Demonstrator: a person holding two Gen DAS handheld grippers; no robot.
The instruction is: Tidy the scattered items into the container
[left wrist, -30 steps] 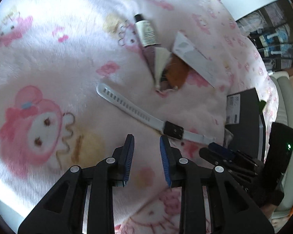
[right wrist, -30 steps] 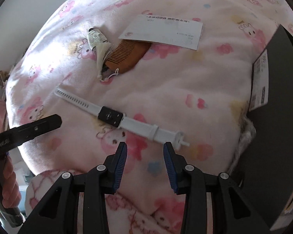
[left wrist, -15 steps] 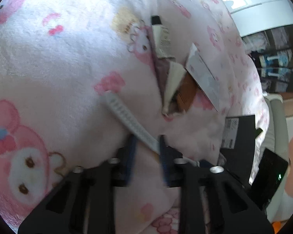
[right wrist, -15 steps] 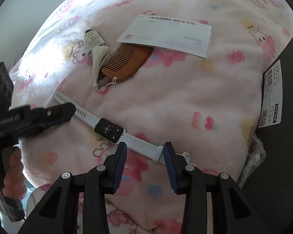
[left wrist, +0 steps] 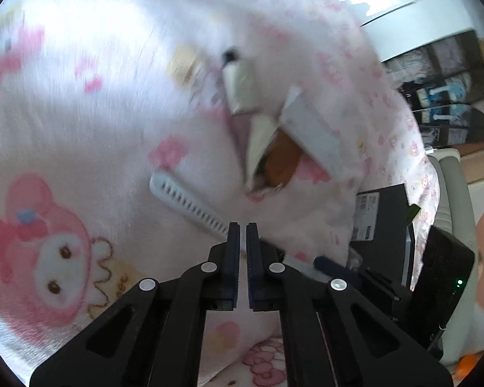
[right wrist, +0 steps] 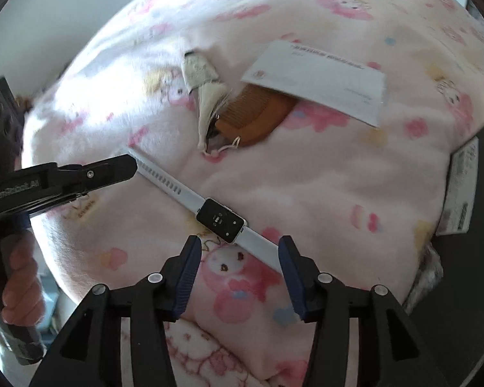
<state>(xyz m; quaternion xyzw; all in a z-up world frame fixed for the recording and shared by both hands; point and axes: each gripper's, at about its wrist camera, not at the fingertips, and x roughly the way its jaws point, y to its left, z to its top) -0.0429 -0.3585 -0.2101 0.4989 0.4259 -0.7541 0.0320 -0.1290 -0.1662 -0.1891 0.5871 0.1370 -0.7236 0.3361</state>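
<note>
A smartwatch (right wrist: 221, 217) with a white strap is seen lying diagonally on a pink cartoon-printed fleece blanket (right wrist: 322, 174), its dark face turned up and its perforated strap end running to the far left. That strap end is met by the left gripper (left wrist: 243, 230), whose jaws are closing and are drawn almost together; in the left wrist view the strap (left wrist: 187, 200) passes in behind the fingertips, and whether it is actually pinched between the pads cannot be told (the contact itself is hidden behind the fingers). In the right wrist view the same gripper is seen from the side at the left, its tip laid over the strap end, with a person's hand (right wrist: 19, 287) wrapped round its handle. The right gripper (right wrist: 238, 242) is held over the near half of the strap, its jaws opening and set wide, the buckle side of the strap lying between the blue pads without being pressed. Farther off, a squeezed cream tube (right wrist: 200, 72), a brown wooden comb (right wrist: 258, 116) and a white envelope (right wrist: 319, 84) are grouped together, the envelope overlapping the comb's far edge. A black box (left wrist: 384, 222) with a barcode label is visible at the right edge of the blanket.
</note>
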